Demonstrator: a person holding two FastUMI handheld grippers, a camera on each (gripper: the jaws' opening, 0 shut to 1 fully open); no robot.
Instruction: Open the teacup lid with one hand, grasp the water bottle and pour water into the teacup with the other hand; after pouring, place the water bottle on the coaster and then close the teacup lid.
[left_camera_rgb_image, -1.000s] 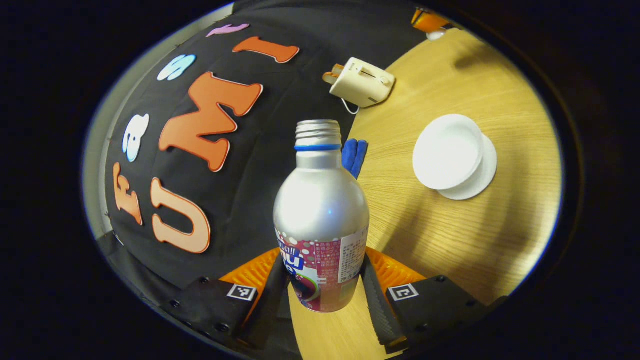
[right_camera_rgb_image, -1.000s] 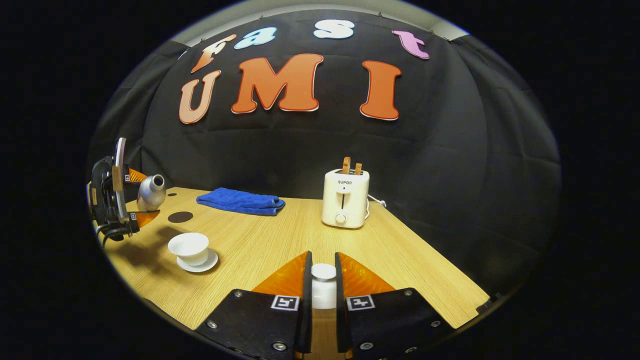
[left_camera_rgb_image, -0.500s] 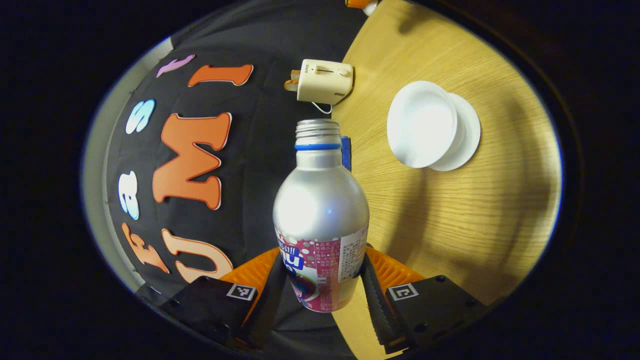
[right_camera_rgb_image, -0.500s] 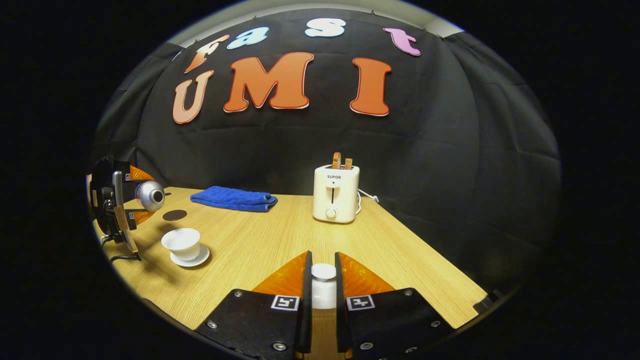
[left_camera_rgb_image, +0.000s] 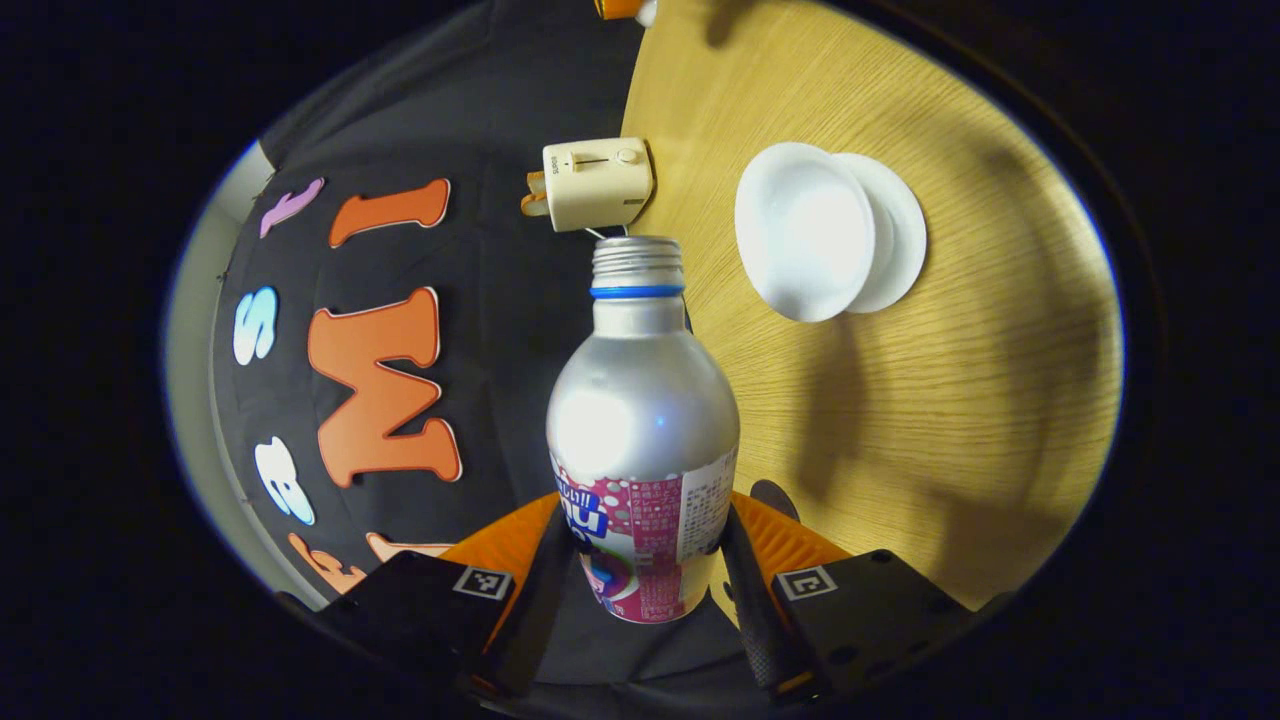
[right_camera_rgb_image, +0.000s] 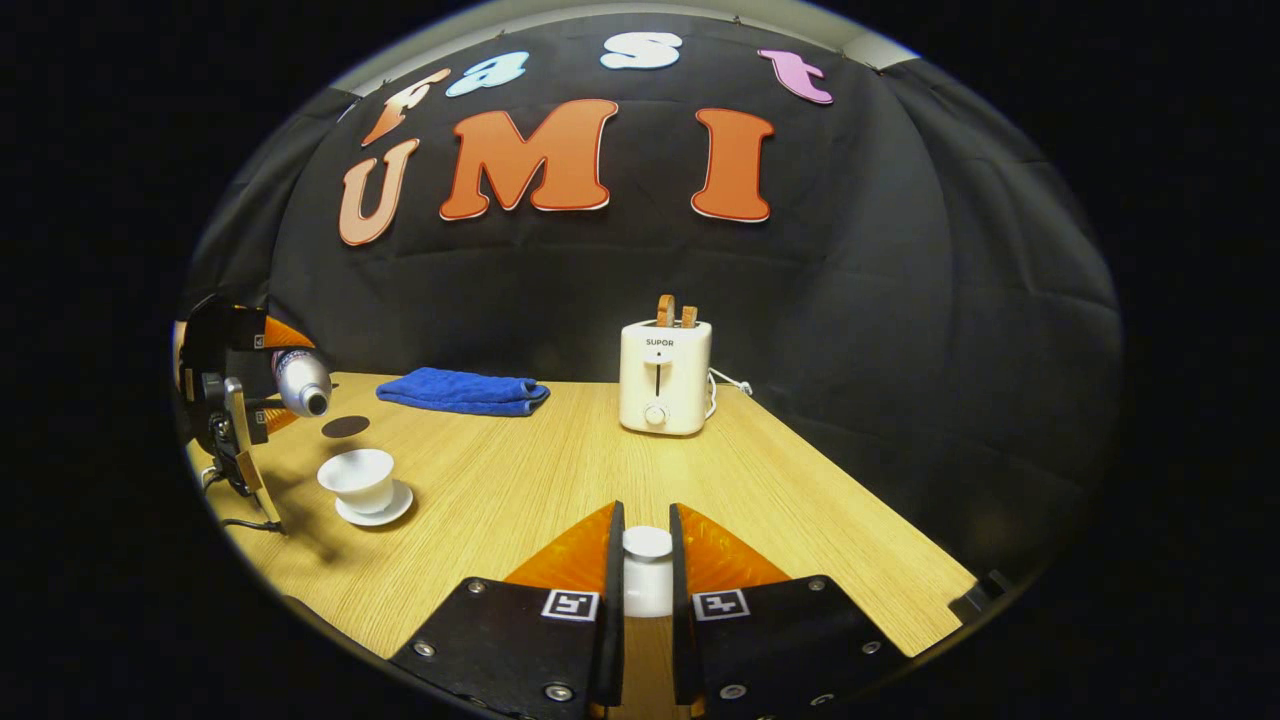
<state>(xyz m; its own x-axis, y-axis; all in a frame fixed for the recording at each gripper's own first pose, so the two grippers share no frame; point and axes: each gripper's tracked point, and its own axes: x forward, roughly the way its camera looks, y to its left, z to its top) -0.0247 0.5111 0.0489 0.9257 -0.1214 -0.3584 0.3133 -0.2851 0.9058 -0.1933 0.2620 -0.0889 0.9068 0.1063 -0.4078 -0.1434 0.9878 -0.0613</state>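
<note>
Two gripper-mounted fisheye views, one table.
Left view: rolled sideways, close above table (left_camera_rgb_image: 900, 400). Right view: level, low, facing booth wall. Shared: teacup (left_camera_rgb_image: 805, 230) (right_camera_rgb_image: 357, 478), toaster (left_camera_rgb_image: 590, 183) (right_camera_rgb_image: 664, 378).

One bottle (left_camera_rgb_image: 640, 420), one teacup (right_camera_rgb_image: 358, 475), one toaster (right_camera_rgb_image: 664, 377), one towel (right_camera_rgb_image: 462, 391).

silver bottle (left_camera_rgb_image: 640, 400) with pink label, white teacup (left_camera_rgb_image: 805, 230), blue towel (right_camera_rgb_image: 462, 391)

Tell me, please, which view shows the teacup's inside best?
The left gripper view: the teacup is near and its open mouth faces the camera, so the white interior shows. In the right gripper view the teacup is far, small and seen from the side on its saucer.
</note>
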